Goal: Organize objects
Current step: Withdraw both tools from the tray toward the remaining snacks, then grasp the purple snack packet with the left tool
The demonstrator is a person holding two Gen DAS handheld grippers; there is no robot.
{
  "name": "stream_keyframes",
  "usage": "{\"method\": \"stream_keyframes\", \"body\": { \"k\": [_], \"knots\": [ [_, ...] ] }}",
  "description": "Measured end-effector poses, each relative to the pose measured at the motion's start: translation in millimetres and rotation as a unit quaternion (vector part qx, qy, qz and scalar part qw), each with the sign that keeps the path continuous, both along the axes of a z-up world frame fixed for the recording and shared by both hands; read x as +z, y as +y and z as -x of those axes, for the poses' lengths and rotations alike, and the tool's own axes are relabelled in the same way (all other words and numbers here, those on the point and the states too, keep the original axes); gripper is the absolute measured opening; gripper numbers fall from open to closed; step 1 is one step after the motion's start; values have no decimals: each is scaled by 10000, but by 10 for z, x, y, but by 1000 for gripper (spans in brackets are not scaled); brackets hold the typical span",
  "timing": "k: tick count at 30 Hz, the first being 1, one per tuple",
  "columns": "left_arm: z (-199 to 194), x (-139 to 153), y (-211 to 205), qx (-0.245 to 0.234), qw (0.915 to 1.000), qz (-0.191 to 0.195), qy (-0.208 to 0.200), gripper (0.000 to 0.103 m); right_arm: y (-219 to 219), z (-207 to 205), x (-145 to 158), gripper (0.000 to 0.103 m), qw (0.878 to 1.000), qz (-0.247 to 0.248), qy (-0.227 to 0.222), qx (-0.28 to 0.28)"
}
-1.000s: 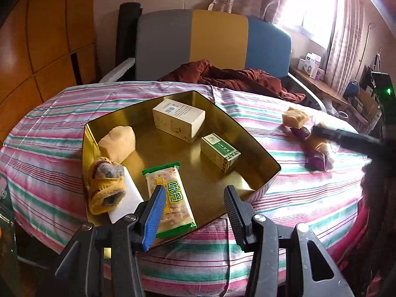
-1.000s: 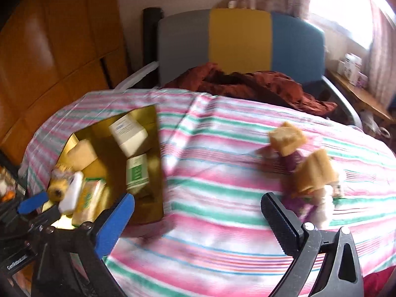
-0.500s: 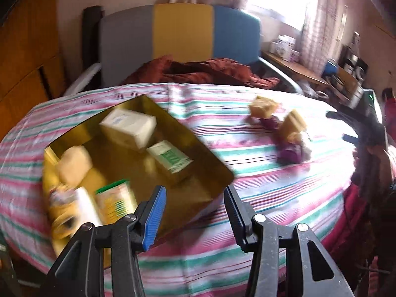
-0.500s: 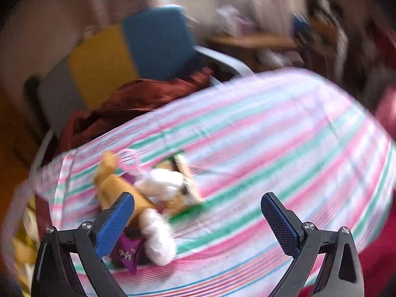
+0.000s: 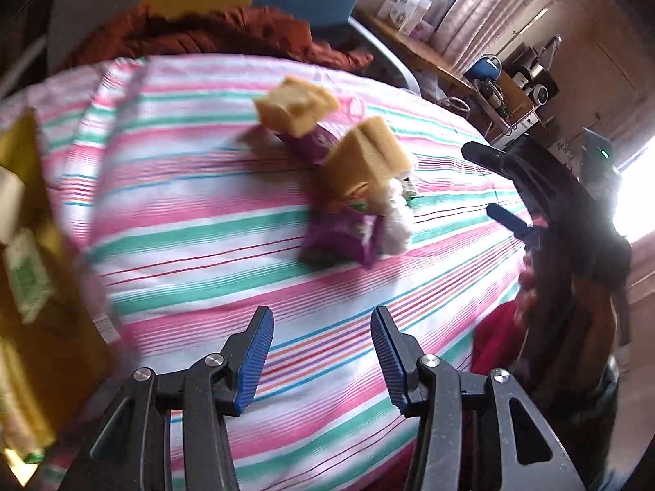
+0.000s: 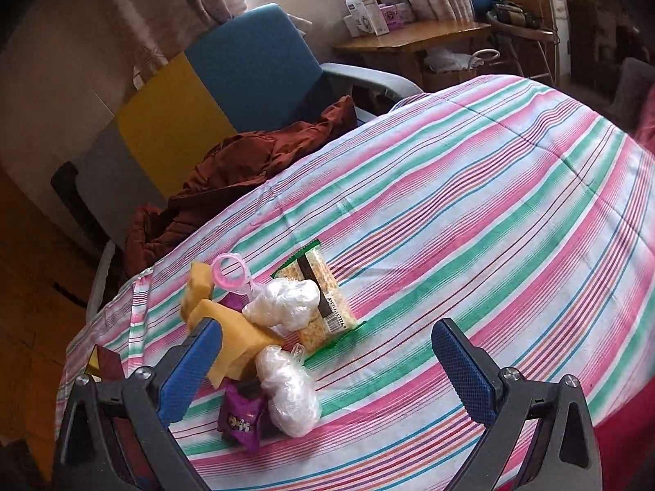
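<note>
A heap of loose items lies on the striped tablecloth (image 6: 470,204): yellow sponge blocks (image 6: 229,327), a pink ring (image 6: 229,272), two white plastic bundles (image 6: 282,302), a cracker packet (image 6: 327,307) and a purple packet (image 6: 241,417). My right gripper (image 6: 327,372) stands wide open just in front of the heap, holding nothing. In the left wrist view the same sponges (image 5: 368,155) and purple packet (image 5: 339,237) lie ahead of my left gripper (image 5: 322,362), which is partly open and empty over bare cloth. The gold tray (image 5: 24,286) with boxes sits at the left edge. The right gripper (image 5: 497,188) shows beyond the heap.
A chair with a grey, yellow and blue back (image 6: 229,82) holds a rust-red cloth (image 6: 245,172) behind the table. A wooden side table (image 6: 409,37) with boxes stands by the window. The tablecloth drops off at the near right edge, where a person's hand (image 5: 528,286) shows.
The left wrist view has swung from over the gold tray rightward to the heap. The right gripper rolled and came up beside the heap, then stayed put. Both stay empty.
</note>
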State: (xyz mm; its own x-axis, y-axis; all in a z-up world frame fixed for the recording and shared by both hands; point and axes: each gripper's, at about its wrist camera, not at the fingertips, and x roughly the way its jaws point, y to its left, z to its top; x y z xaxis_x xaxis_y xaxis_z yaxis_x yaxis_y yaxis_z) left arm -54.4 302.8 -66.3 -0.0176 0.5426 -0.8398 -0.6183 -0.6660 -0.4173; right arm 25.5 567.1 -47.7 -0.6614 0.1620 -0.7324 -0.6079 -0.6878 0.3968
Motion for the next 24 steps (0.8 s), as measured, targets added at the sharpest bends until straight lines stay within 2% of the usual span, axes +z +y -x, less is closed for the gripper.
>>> {"method": "stream_keyframes", "body": {
  "k": [3, 5, 7, 12, 15, 17, 21, 23, 24],
  "knots": [
    [106, -131, 186, 201, 9981, -72, -581, 49, -11, 5, 12, 103, 10000, 7, 47, 69],
    [167, -238, 309, 435, 9938, -118, -1016, 49, -21, 7, 23, 103, 9999, -15, 79, 102],
    [213, -309, 391, 598, 9899, -183, -1269, 49, -16, 5, 34, 103, 9999, -9, 115, 106],
    [311, -427, 560, 1188, 9826, -199, -1414, 50, 34, -32, 40, 103, 9996, 123, 236, 42],
    [373, -459, 633, 1430, 9824, -21, -1204, 51, 59, -36, 26, 103, 9994, 225, 275, 30],
    [375, -481, 698, 1422, 9835, 60, -1119, 51, 65, -35, 20, 103, 9993, 255, 281, 43],
    [342, -503, 797, 1064, 9917, 241, -677, 50, 78, -31, 13, 103, 9992, 277, 273, 38],
    [295, -486, 840, 688, 9964, 368, -336, 47, 95, -38, 1, 103, 9991, 323, 276, 19],
    [261, -469, 844, 514, 9975, 459, -123, 39, 101, -39, -3, 103, 9991, 331, 271, 13]
  ]
}}
